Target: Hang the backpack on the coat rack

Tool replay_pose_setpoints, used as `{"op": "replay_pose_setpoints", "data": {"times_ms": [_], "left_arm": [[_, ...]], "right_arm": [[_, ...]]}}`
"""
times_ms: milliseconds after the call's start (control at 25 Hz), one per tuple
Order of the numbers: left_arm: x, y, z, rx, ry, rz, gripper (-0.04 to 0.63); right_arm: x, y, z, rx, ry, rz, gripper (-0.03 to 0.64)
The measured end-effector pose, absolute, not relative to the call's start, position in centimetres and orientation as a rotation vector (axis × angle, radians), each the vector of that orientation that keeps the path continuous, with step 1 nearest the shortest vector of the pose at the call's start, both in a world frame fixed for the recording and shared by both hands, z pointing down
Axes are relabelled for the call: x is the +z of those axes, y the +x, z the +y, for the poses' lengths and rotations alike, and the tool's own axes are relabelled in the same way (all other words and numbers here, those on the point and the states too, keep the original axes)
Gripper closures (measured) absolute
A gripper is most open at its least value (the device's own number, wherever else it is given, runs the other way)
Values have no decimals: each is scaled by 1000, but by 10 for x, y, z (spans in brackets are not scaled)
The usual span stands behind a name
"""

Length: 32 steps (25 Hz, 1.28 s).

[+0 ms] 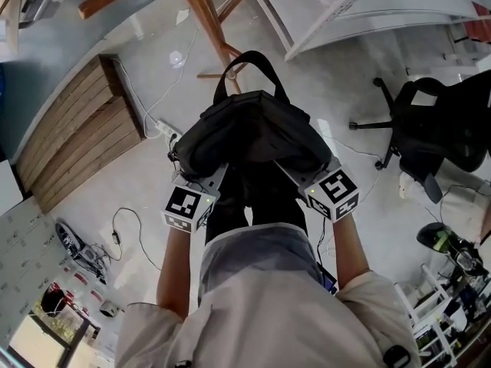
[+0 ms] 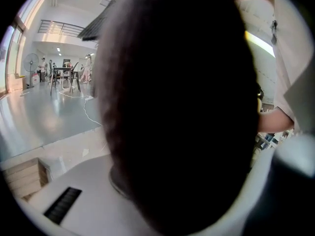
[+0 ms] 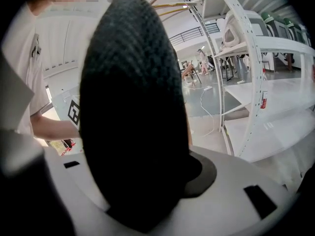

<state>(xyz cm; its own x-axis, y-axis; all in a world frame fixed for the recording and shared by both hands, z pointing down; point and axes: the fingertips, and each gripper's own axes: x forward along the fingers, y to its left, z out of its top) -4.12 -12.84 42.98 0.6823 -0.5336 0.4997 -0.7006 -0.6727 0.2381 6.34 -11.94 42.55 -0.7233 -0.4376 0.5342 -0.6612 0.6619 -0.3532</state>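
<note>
Head view shows me the black backpack [image 1: 253, 133] held in the air in front of the person, above the floor [image 1: 322, 75]. Its handle [image 1: 252, 58] points toward the wooden legs of the rack [image 1: 205, 14] but does not touch them. The left gripper [image 1: 205, 176] grips its left side and the right gripper [image 1: 295, 173] its right side; in each gripper view I see dark fabric filling the gap, with the jaws pressed on it.
</note>
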Motion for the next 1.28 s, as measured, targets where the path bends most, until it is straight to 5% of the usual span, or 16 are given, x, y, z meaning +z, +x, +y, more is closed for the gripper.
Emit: {"op": "replay_pose_setpoints", "data": {"times_ms": [1280], "left_arm": [[516,-38,-161,599,2350,-1051,486]], "right_arm": [[512,69,-160,806,743,-2411,410]]}}
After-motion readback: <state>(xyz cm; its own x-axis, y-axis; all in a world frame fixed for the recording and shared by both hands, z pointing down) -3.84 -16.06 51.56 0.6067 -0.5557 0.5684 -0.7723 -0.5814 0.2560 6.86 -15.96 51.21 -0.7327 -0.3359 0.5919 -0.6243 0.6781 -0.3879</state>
